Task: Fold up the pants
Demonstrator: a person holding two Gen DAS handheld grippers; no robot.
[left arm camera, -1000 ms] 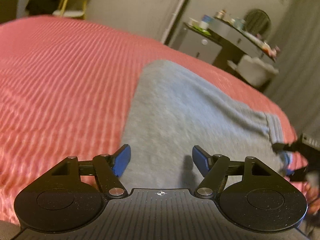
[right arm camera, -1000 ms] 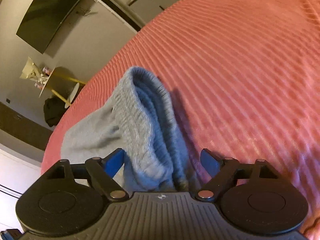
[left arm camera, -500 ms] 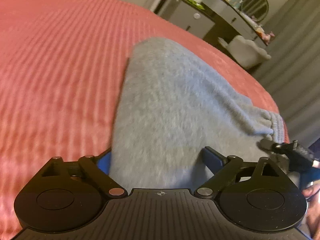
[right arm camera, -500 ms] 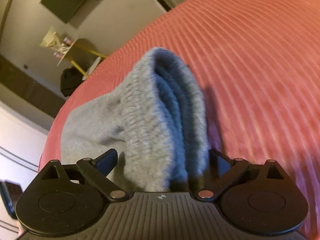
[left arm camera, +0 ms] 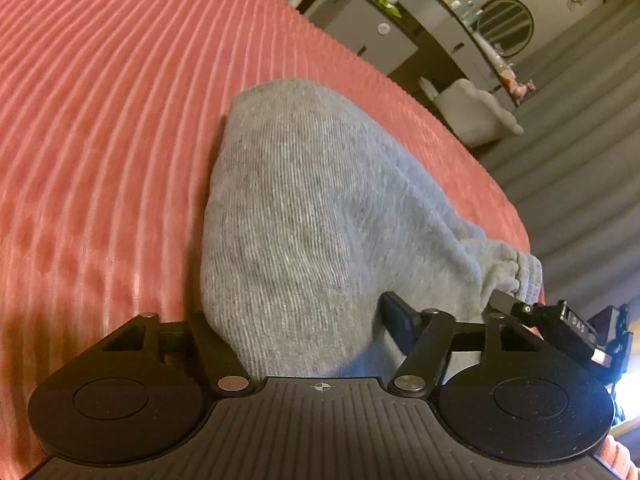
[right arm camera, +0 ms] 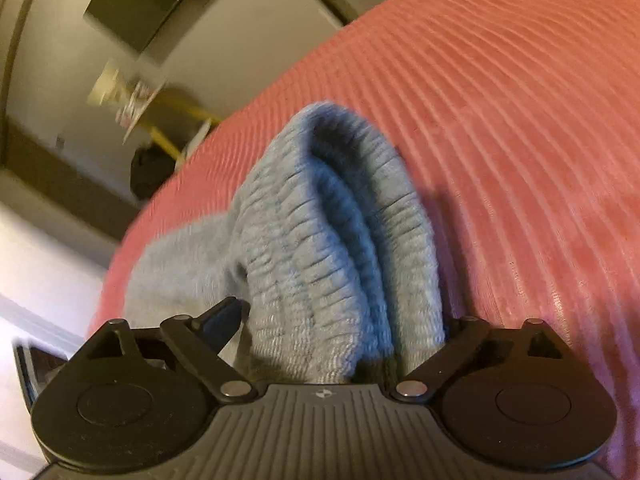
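Observation:
Grey knit pants [left arm camera: 312, 208] lie folded on a red ribbed bedspread [left arm camera: 100, 120]. My left gripper [left arm camera: 294, 312] sits low at the near end of the fold, its jaws closing. The cloth bulges up between them and covers the left finger. The right finger [left arm camera: 396, 320] just meets the cloth's edge. In the right wrist view, the ribbed waistband [right arm camera: 328, 248] stands doubled up between the jaws of my right gripper [right arm camera: 344, 316]. Those jaws stand wide and are closing slightly, the right finger hidden behind the band. Part of the right gripper's body [left arm camera: 560, 324] shows at the pants' far right end.
The bedspread [right arm camera: 520, 120] stretches wide on both sides of the pants. Beyond the bed stand a dark dresser with bottles and a round mirror [left arm camera: 504, 24], a pale armchair [left arm camera: 468, 116] and grey curtains [left arm camera: 580, 140]. A wall screen [right arm camera: 160, 0] and a yellow-legged table [right arm camera: 168, 128] show on the other side.
Both grippers came forward and down onto the pants. The left jaws spread wide around the fold, then narrowed on it. The waistband now sits deeper between the right jaws.

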